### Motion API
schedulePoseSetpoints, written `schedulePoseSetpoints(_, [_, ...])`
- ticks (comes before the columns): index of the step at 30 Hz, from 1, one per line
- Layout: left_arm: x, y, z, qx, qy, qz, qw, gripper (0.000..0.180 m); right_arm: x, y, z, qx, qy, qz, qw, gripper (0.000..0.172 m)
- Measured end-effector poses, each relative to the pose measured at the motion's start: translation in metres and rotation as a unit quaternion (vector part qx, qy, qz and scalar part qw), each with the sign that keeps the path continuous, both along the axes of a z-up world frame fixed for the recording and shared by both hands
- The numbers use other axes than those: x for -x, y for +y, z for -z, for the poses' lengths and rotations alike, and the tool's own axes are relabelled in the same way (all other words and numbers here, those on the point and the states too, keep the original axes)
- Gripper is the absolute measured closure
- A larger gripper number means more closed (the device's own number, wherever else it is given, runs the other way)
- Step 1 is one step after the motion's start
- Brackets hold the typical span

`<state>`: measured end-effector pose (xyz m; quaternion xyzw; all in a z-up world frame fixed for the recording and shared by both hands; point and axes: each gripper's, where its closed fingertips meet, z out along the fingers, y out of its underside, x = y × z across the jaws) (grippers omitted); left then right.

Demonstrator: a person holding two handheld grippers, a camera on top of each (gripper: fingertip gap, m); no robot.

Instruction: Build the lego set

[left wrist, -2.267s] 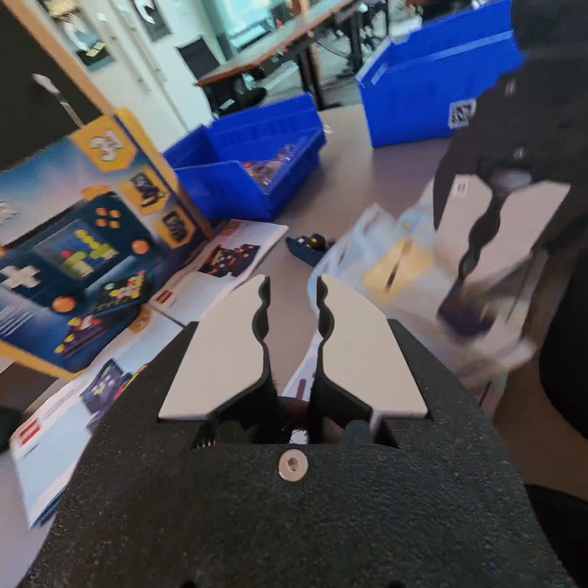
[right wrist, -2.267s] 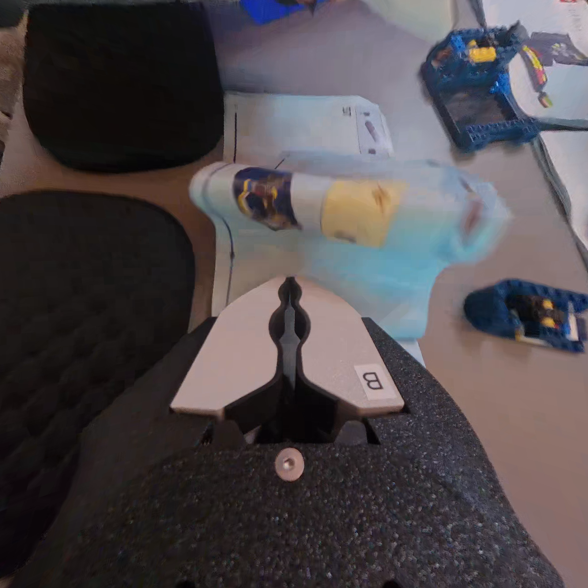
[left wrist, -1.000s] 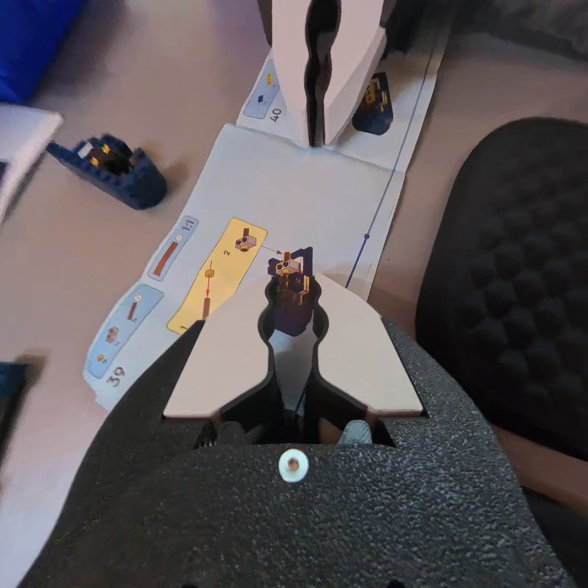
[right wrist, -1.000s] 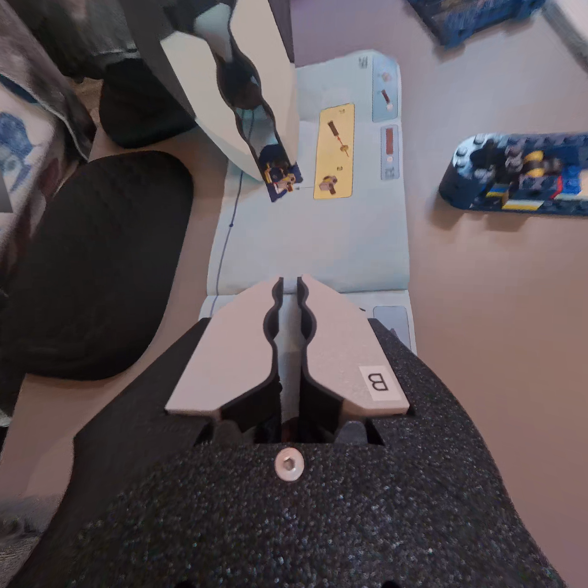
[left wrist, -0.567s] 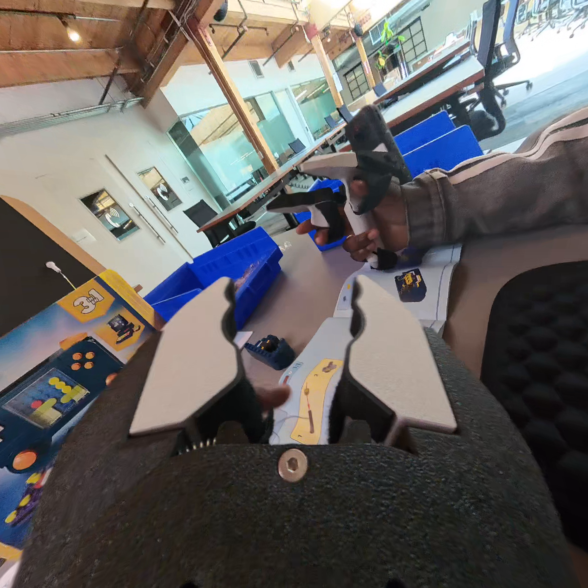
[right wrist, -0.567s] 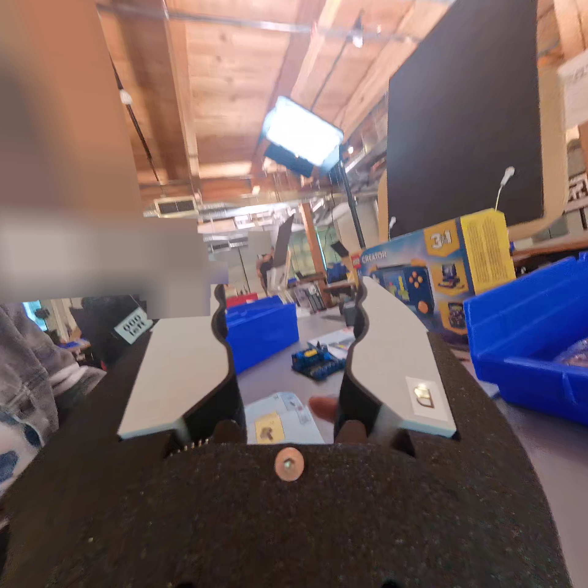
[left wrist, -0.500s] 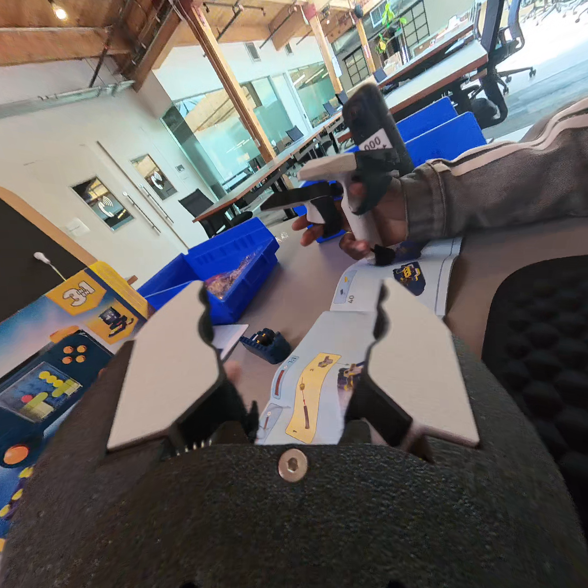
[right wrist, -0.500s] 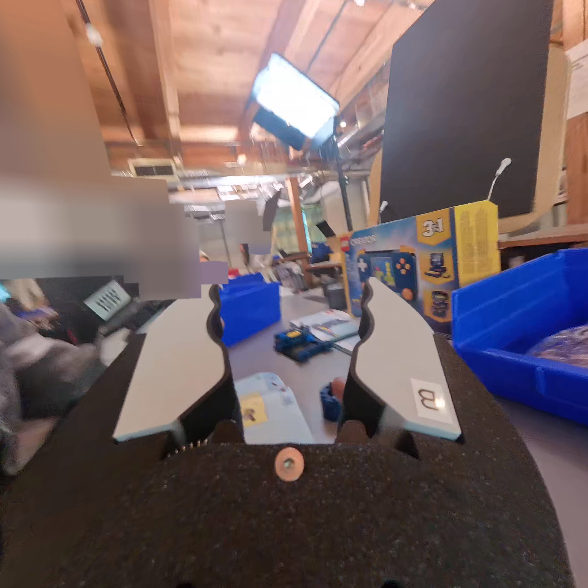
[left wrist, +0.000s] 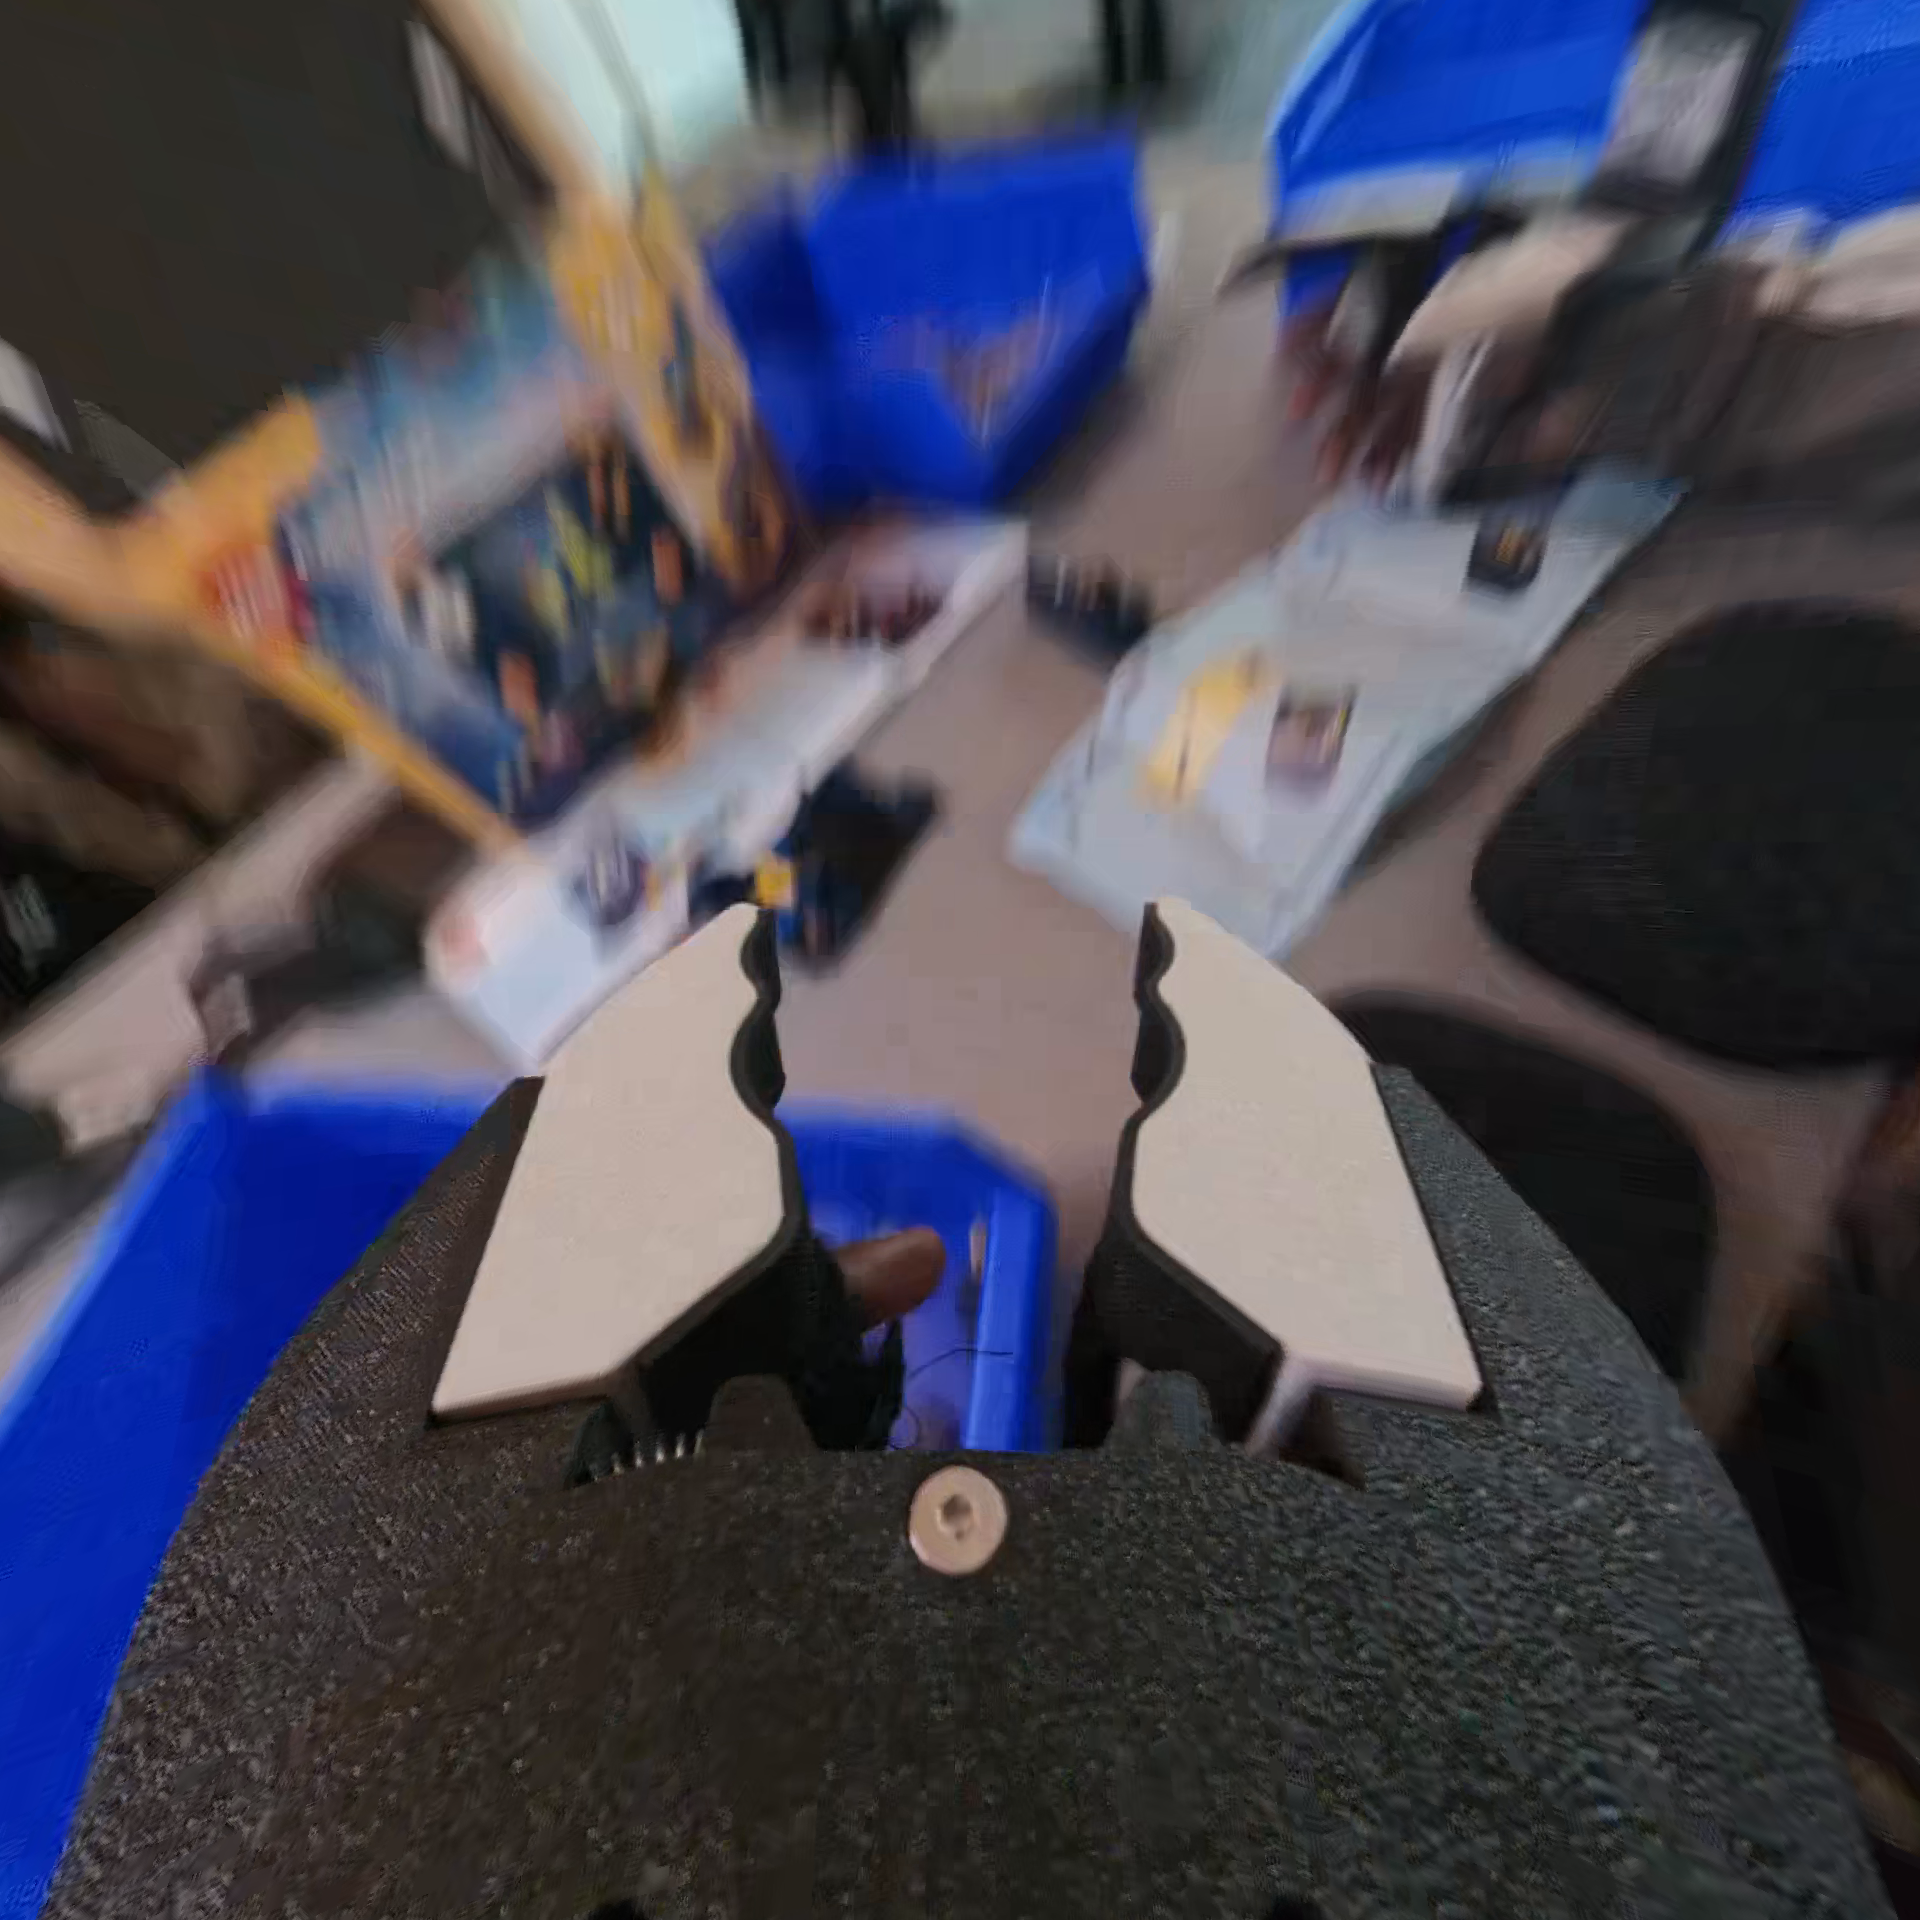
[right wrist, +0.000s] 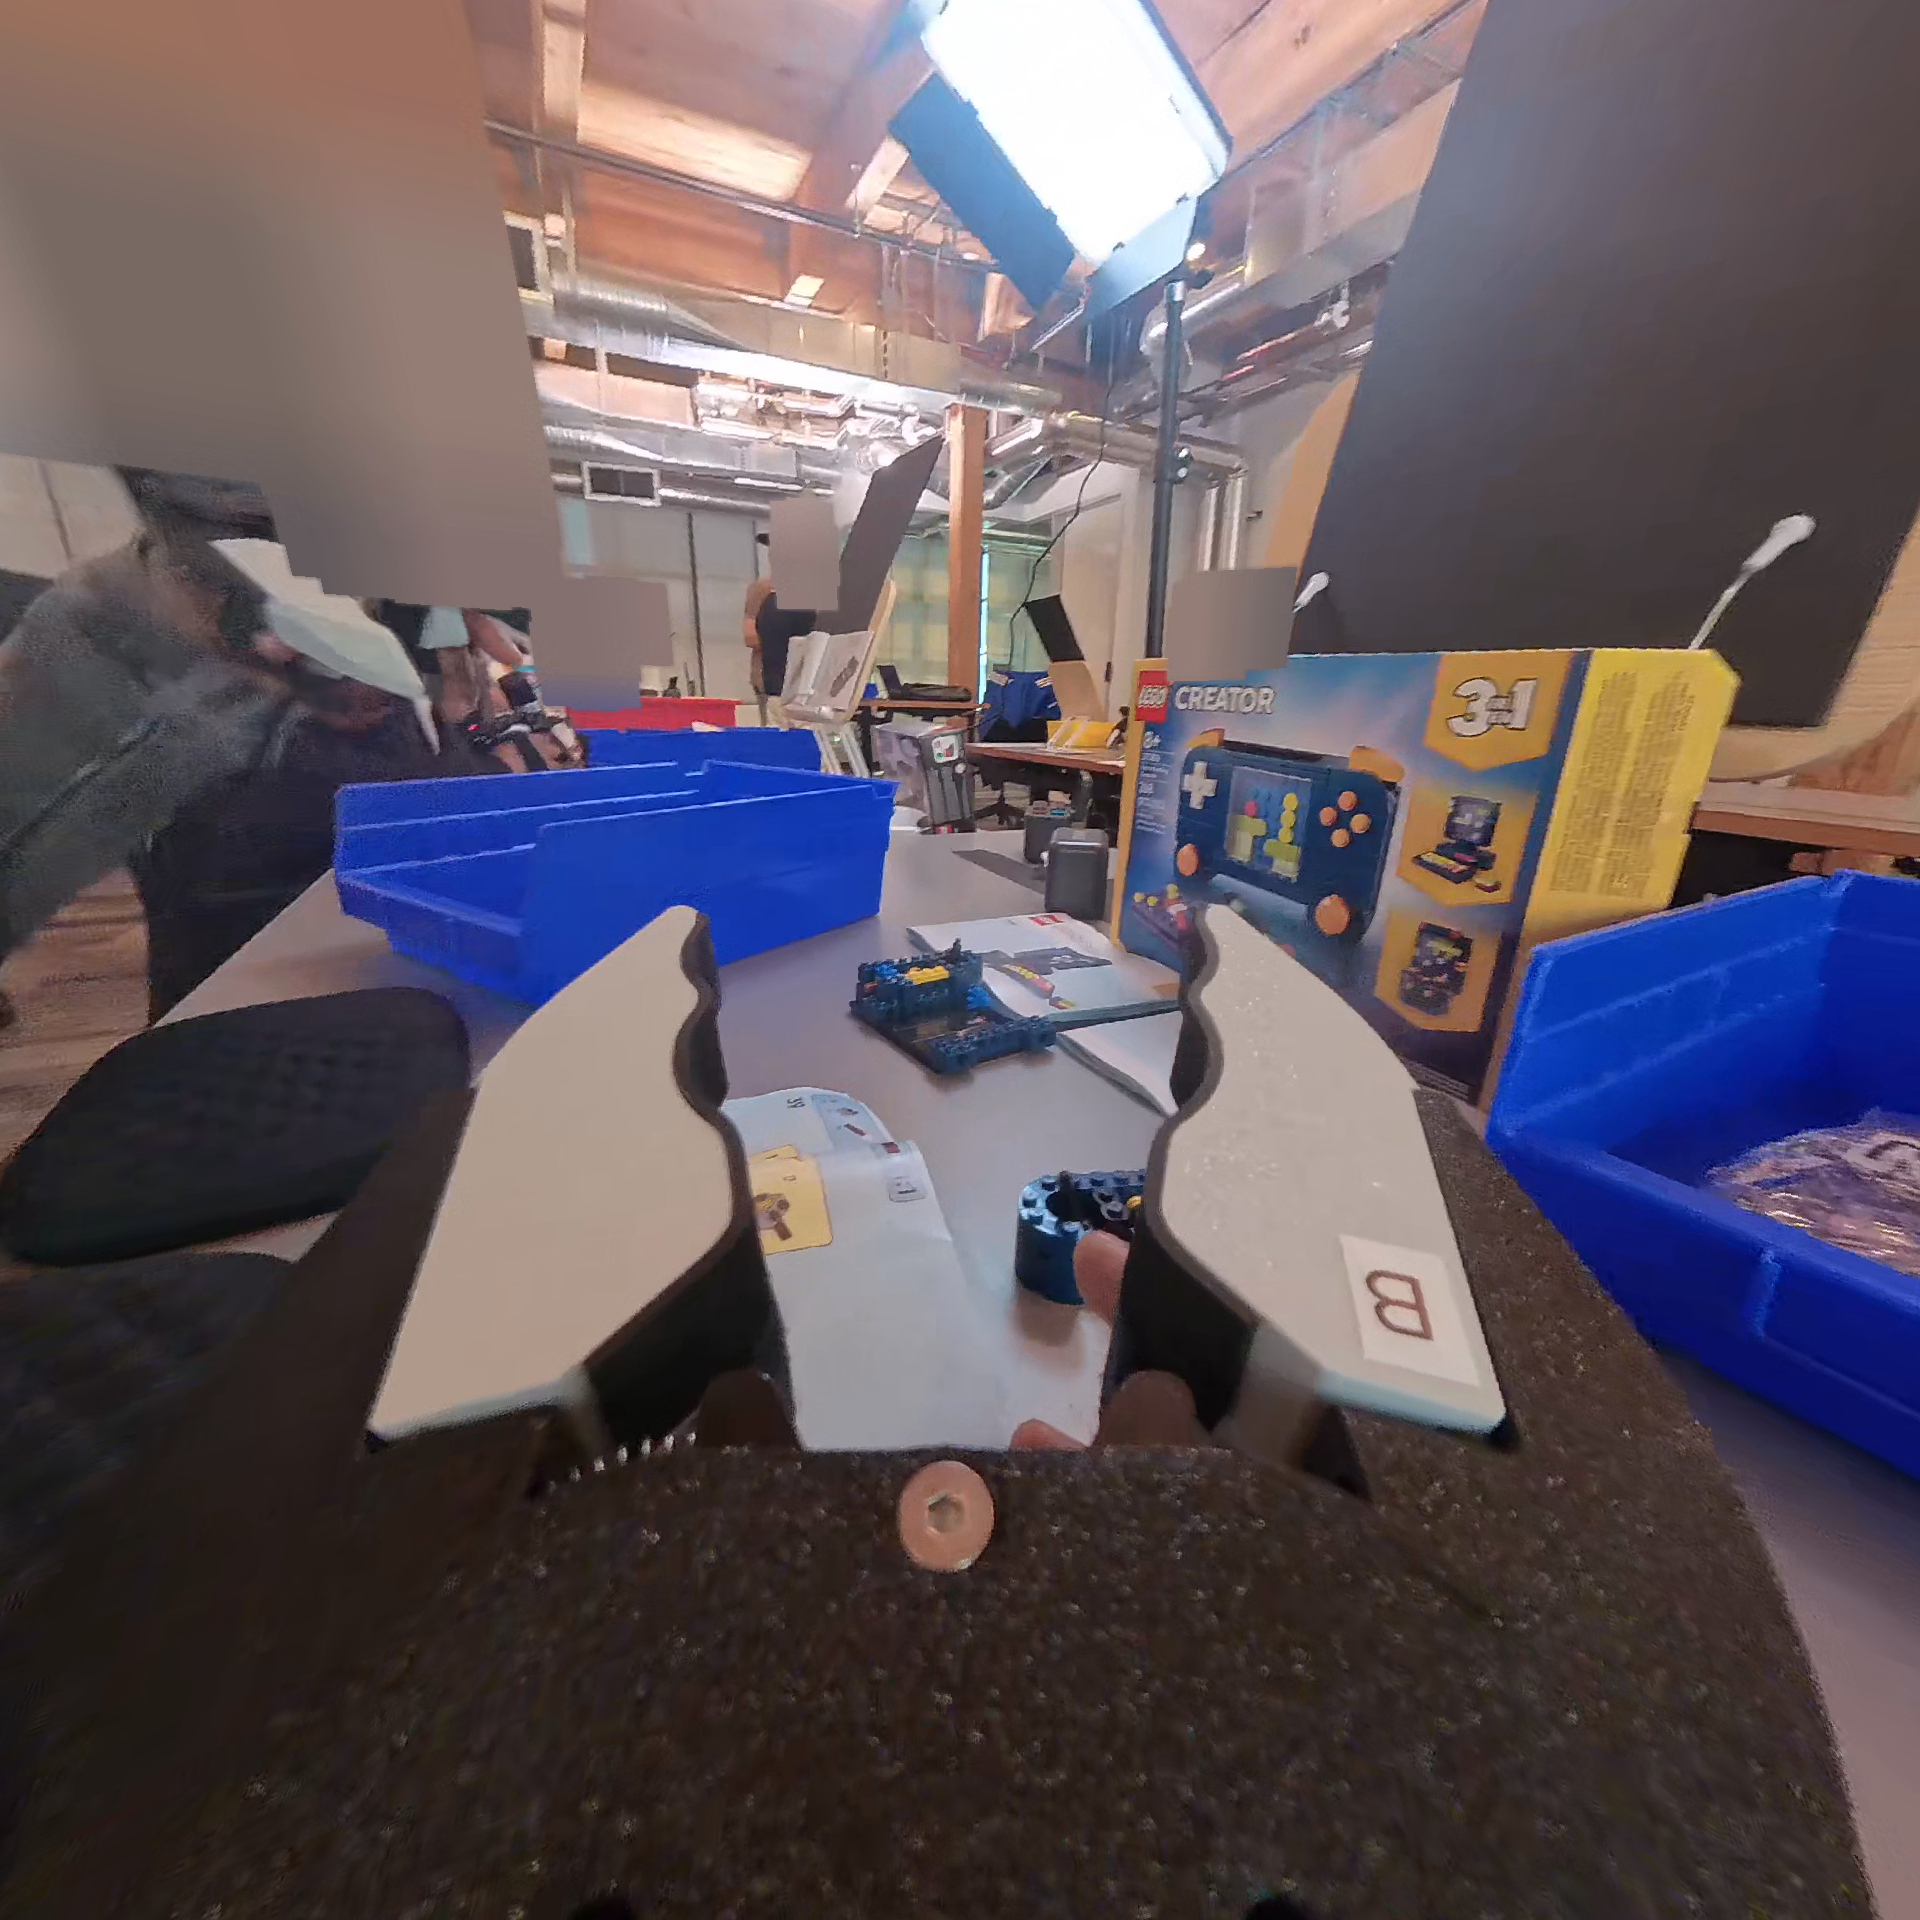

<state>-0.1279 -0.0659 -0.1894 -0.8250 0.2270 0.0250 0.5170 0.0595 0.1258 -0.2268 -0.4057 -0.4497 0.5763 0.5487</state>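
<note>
A second ago both my claws were nearly shut over the booklet; now my left claw (left wrist: 951,920) is spread and empty, swinging fast over a blue bin (left wrist: 125,1299), the view blurred. The booklet (right wrist: 862,1226) lies flat on the table (right wrist: 997,1101), released. My right claw (right wrist: 951,935) gapes too, holding nothing, a small brick piece (right wrist: 1070,1231) just below it.

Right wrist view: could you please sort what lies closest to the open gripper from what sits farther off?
Closest to the right gripper, open and empty: instruction sheet, small round blue brick piece.
Farther off: blue brick build, booklet, toy box, blue bins, black pad.
</note>
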Motion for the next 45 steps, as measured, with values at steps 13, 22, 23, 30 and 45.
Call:
schedulePoseSetpoints(13, [0.122,-0.087,0.148,0.438,0.016,-0.204,0.875,0.155,0.008,-0.031,0.012,-0.059,-0.044,-0.052,0.996,0.093])
schedulePoseSetpoints(22, [0.126,-0.08,0.165,0.447,-0.024,-0.185,0.875,0.176,0.009,-0.035,0.013,-0.081,-0.056,-0.051,0.994,0.092])
schedulePoseSetpoints(23, [0.132,-0.08,0.158,0.43,-0.001,-0.201,0.88,0.176,0.009,-0.034,0.013,-0.081,-0.056,-0.05,0.994,0.092])
schedulePoseSetpoints(30, [0.049,-0.008,0.021,0.096,-0.012,-0.156,0.983,0.177,0.009,-0.029,0.014,-0.064,-0.054,-0.046,0.995,0.094])
schedulePoseSetpoints(45, [-0.051,0.063,0.16,0.31,0.024,-0.033,0.95,0.176,-0.01,-0.037,0.038,0.015,-0.203,-0.145,0.968,0.145])
